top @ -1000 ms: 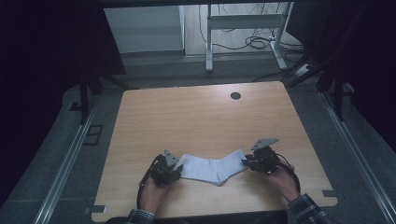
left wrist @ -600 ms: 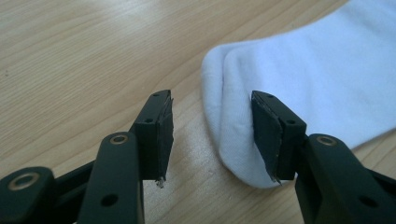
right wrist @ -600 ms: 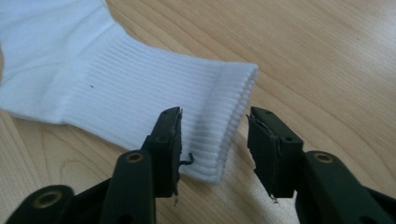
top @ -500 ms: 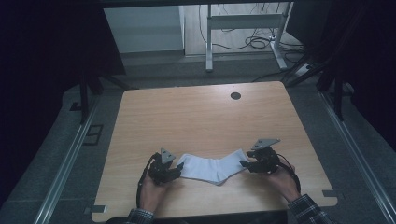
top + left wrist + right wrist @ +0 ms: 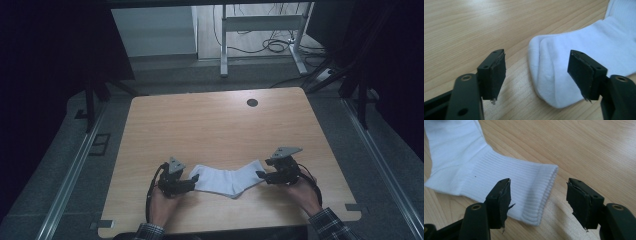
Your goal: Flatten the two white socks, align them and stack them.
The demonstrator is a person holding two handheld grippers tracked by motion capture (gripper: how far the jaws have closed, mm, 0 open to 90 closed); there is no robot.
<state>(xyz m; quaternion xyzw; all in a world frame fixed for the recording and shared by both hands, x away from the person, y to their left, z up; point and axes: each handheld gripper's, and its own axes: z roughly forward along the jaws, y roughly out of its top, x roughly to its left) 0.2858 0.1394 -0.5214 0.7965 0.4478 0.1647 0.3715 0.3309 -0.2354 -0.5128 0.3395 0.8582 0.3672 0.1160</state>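
White sock [image 5: 228,180] flat on wooden table [image 5: 210,125] at lower centre, left gripper [image 5: 191,184] at toe end, right gripper [image 5: 261,176] at cuff end, both jaws just opened, pads pressing nothing.

Ribbed cloth sock [image 5: 499,170], matt wood table [image 5: 210,125]

A lab — bare wooden table [image 5: 215,125], floor cables [image 5: 270,45], aluminium rails [image 5: 70,175].
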